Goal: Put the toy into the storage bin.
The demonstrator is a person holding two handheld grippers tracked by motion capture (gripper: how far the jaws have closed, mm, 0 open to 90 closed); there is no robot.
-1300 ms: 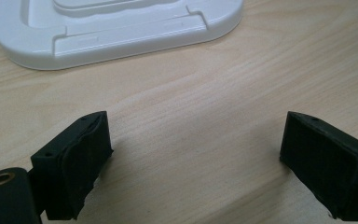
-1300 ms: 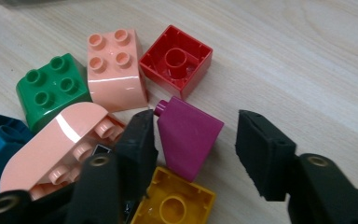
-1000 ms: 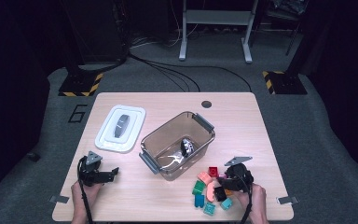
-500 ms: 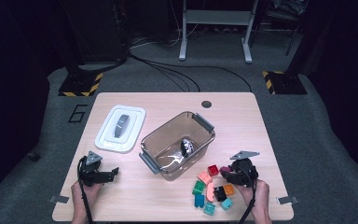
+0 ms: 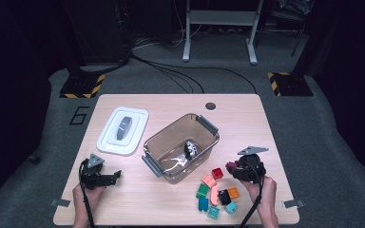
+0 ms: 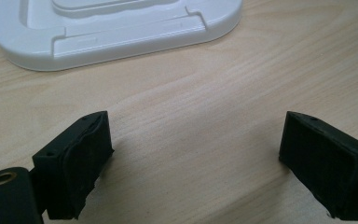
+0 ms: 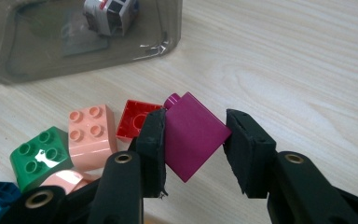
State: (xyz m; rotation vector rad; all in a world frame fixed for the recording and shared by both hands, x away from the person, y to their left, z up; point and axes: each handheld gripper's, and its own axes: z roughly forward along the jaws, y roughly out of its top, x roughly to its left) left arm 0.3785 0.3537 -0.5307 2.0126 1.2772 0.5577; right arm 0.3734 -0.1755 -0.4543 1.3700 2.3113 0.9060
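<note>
My right gripper (image 7: 193, 135) is shut on a magenta brick (image 7: 193, 135), which hangs tilted a little above the table. In the high view that gripper (image 5: 232, 167) is at the front right, just right of a red brick (image 5: 217, 173). A clear brown bin (image 5: 171, 137) stands mid-table with a small black-and-white toy (image 5: 190, 148) inside. My left gripper (image 5: 116, 175) rests at the front left, jaws open over bare wood (image 6: 196, 154).
Loose bricks lie in front of the bin: pink (image 7: 92, 128), green (image 7: 39, 156), red (image 7: 137, 119), teal (image 5: 203, 204), black (image 5: 224, 195), orange (image 5: 233, 192). A white lid (image 5: 123, 129) lies at the back left; its edge (image 6: 121, 37) is ahead of my left jaws.
My right gripper has risen slightly with the magenta brick held in it. The left gripper has stayed still.
</note>
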